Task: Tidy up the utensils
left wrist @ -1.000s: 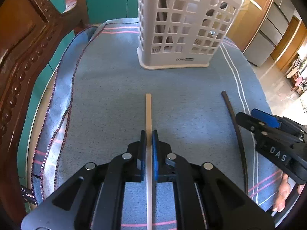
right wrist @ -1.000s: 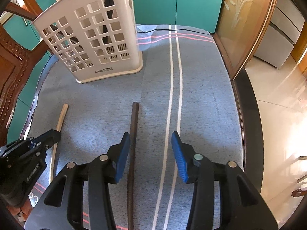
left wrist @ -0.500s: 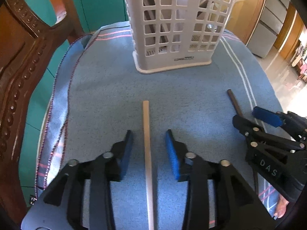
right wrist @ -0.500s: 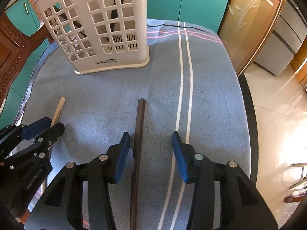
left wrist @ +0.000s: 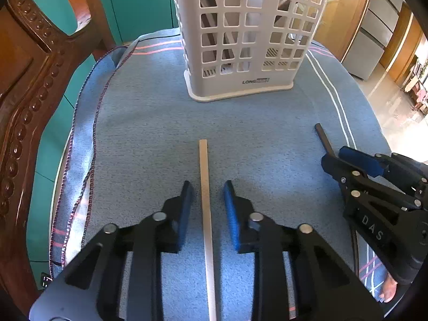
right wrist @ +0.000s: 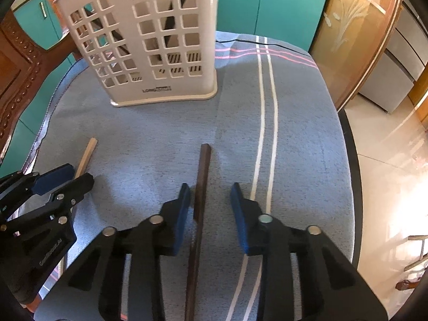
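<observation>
A light wooden chopstick [left wrist: 204,171] lies on the blue cloth [left wrist: 149,139]. It runs between the fingers of my left gripper [left wrist: 207,186], whose jaws are closing; both pads stand off it. A dark chopstick [right wrist: 202,168] lies between the fingers of my right gripper [right wrist: 210,188], also closing, with the left pad close to it and a gap on the right. The white slotted utensil basket [left wrist: 240,40] [right wrist: 149,40] stands upright beyond both sticks, with dark utensils inside. Each view shows the other gripper at its side: the right gripper [left wrist: 334,155], the left gripper [right wrist: 80,175].
A carved wooden chair back [left wrist: 26,80] rises at the left of the table. The cloth's right side [right wrist: 331,144] ends at the table's dark rim [right wrist: 350,160], with tiled floor below. Teal cabinet doors [right wrist: 267,0] stand behind the basket.
The left gripper, shut on the light chopstick a second ago, opened wide and has since narrowed. The right gripper's jaws have narrowed around the dark chopstick. Both chopsticks still lie on the cloth.
</observation>
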Demonstrator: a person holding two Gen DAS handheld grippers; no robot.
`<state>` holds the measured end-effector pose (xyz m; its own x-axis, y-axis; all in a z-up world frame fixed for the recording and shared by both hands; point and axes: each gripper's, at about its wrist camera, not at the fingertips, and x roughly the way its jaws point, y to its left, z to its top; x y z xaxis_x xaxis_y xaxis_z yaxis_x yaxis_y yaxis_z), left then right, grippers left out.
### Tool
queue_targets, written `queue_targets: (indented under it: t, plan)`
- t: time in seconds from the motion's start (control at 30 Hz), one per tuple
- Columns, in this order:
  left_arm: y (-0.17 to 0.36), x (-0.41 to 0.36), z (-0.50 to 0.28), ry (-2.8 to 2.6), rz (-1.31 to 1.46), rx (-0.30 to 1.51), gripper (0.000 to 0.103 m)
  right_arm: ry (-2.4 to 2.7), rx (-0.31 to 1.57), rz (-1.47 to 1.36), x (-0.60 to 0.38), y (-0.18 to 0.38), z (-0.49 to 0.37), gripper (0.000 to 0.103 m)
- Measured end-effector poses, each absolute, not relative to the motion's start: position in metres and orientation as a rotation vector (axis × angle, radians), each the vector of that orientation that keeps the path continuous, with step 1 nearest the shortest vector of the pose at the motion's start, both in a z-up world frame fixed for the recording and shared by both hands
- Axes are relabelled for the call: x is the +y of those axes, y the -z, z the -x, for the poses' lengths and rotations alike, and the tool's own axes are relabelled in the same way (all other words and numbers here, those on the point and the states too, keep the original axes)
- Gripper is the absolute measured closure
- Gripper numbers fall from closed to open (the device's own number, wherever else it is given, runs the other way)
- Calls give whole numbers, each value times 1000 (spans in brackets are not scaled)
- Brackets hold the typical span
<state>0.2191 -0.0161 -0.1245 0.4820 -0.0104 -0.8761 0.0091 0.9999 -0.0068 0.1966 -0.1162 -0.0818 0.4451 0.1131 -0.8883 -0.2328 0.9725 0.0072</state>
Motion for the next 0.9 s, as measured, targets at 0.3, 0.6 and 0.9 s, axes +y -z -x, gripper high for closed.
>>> queue_targets:
  t: [0.3, 0.6, 0.9]
  plan:
    - [115, -12, -216, -15, 29, 1041, 96, -250, 1079, 86, -113, 76, -195, 96]
    - [5, -13, -161, 83, 46, 762, 96, -336, 866, -44, -148, -16, -165, 97]
    - [-122, 7, -139, 142, 163, 414, 96, -343, 578, -222, -183, -121, -128, 96]
